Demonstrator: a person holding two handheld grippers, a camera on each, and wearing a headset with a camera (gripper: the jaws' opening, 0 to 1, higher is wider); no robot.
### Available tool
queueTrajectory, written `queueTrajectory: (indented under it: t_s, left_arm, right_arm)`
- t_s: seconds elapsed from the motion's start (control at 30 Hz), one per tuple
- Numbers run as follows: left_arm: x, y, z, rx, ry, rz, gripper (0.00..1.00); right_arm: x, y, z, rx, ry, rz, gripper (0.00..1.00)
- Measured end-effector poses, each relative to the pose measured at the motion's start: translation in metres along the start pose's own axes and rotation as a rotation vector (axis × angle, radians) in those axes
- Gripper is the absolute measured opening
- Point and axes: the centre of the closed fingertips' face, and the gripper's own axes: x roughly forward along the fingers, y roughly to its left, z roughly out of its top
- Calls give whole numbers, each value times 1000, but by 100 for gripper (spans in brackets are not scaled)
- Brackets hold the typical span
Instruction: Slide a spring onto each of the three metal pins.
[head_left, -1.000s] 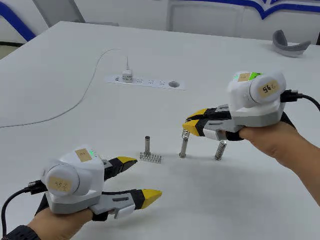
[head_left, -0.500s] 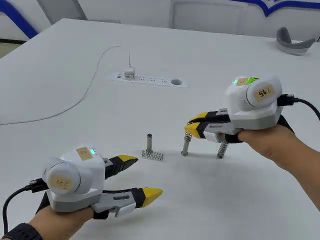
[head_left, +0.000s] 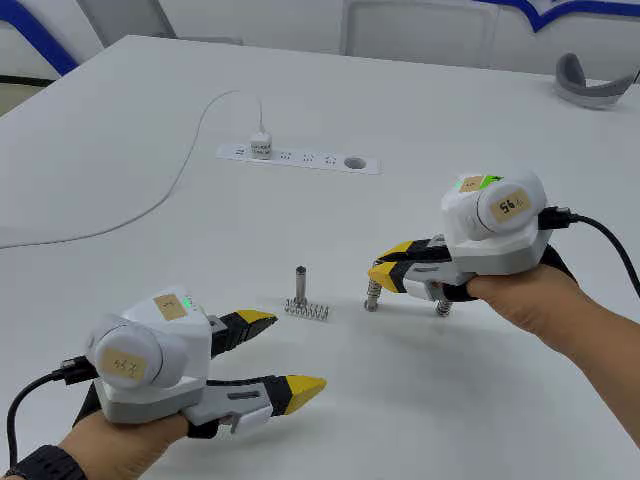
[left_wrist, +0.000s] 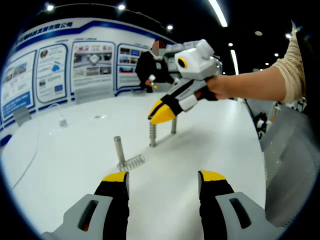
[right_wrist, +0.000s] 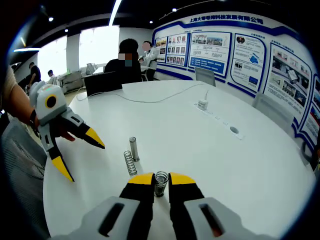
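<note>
Two pins sprung, one left.
Spring (right_wrist: 160, 182) on the middle pin (head_left: 372, 297), pinched by the right tool (head_left: 381, 270); 3 o'clock pin (head_left: 441, 307) looks sprung; 9 o'clock pin (head_left: 300, 283) bare, a loose spring (head_left: 306, 310) at its foot on the tabletop (head_left: 150, 200); left tool (head_left: 296, 350) gapes empty.

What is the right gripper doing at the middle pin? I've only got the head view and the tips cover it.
Observer: In the right gripper view, the right gripper has its jaws closed on the top coils of an upright spring.
Operator: Left gripper lined up on the bare pin?
Observer: Not centred. In the left gripper view, the left gripper is open. The bare pin, with the loose spring lying at its base, sits ahead of the jaw on that view's left, not in the gap.
</note>
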Motion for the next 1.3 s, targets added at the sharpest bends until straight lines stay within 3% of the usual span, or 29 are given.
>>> queueTrajectory:
  t_s: [0.67, 1.07, 1.3]
  left_arm:
    - [-2, 2, -1, -2, -1, 5, 56]
    - [-1, 0, 0, 2, 2, 3, 56]
    - [-1, -1, 1, 5, 1, 3, 56]
  right_arm:
    - [5, 0, -14, 10, 45, -1, 13]
    - [-11, 1, -1, -21, -8, -34, 16]
    - [-9, 14, 8, -43, -33, -6, 16]
